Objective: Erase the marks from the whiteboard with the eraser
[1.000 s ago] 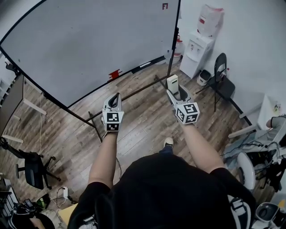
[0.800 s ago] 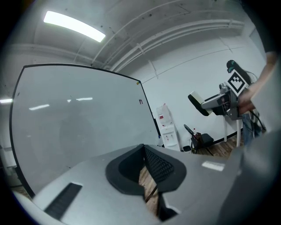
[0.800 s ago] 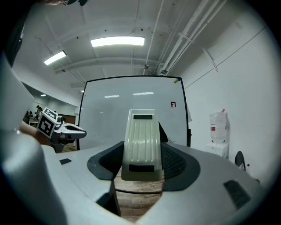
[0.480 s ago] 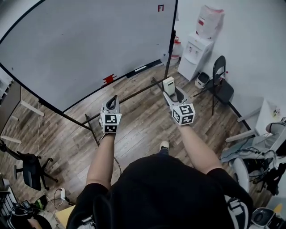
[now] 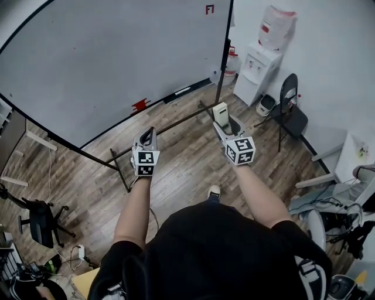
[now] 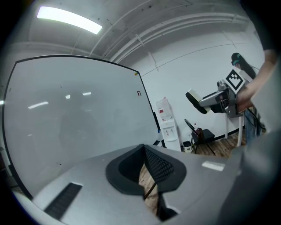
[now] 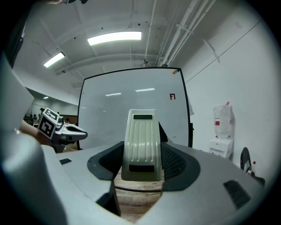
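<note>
**Inspector:** State of both tongs?

**Operator:** My right tongs [image 5: 222, 121] are clenched on the eraser [image 5: 221, 111]. I grip its lower half, so the upper part stands clear of the tips. I judge that leaves the working end free to meet the whiteboard [image 5: 117, 58]. My left tongs [image 5: 150, 132] are closed on nothing and hang idle in front of the whiteboard's lower edge, apart from it.

**Inspector:** Where is the eraser relative to the whiteboard?

**Operator:** Well short of it, out in front of the lower right corner. There is no contact.

**Inspector:** Marks outstanding?

**Operator:** I see 1 small red mark [image 5: 210, 9] near the whiteboard's top right corner. The rest of the surface reads clean, though faint traces would be too small to tell.

**Inspector:** Assessment?

**Operator:** Wiping has not begun on that mark. The next move calls for a high reach to that corner. A tilted eraser would touch with 1 edge only, so I must bring it flat.
</note>
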Action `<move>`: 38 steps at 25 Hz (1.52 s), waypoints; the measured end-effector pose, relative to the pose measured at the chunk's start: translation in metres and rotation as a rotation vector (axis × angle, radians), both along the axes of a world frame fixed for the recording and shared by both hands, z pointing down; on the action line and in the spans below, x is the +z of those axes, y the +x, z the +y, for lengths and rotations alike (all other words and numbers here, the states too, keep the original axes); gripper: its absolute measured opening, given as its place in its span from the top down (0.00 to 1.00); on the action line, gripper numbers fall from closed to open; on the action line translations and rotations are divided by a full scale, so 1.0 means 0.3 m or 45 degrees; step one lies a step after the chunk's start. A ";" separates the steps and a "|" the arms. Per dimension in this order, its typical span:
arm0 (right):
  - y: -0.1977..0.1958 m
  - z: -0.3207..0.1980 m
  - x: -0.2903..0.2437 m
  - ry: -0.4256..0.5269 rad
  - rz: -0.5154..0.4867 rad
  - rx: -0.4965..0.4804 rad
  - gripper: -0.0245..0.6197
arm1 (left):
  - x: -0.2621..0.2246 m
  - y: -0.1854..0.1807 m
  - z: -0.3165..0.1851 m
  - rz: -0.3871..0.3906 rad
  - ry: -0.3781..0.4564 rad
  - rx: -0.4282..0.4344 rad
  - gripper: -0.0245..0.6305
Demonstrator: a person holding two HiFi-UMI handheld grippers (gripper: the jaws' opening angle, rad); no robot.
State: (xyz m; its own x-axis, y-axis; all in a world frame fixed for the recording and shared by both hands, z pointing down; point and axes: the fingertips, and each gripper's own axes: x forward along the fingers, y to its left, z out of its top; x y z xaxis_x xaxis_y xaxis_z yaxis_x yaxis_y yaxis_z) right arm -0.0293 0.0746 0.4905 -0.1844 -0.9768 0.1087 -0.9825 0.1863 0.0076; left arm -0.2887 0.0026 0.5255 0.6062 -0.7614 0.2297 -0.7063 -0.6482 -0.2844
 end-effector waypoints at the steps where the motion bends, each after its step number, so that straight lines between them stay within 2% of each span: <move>1: 0.007 -0.007 0.005 -0.002 0.000 0.001 0.57 | 0.003 0.005 -0.006 -0.004 -0.002 -0.002 0.95; 19: 0.164 -0.138 0.052 -0.042 0.002 -0.009 0.57 | 0.048 0.165 -0.130 -0.057 -0.010 0.014 0.95; 31: 0.272 -0.228 0.091 -0.097 -0.012 -0.030 0.57 | 0.037 0.257 -0.195 -0.071 -0.027 -0.025 0.95; 38: 0.354 -0.277 0.110 -0.104 0.044 -0.051 0.57 | 0.010 0.342 -0.227 -0.088 -0.012 -0.039 0.95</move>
State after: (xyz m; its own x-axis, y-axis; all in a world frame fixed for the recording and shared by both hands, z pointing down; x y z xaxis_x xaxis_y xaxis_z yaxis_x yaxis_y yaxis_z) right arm 0.0770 -0.0086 0.5234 -0.2179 -0.9563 0.1948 -0.9736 0.2269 0.0245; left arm -0.1861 -0.0656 0.5285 0.5649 -0.7771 0.2774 -0.7050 -0.6292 -0.3271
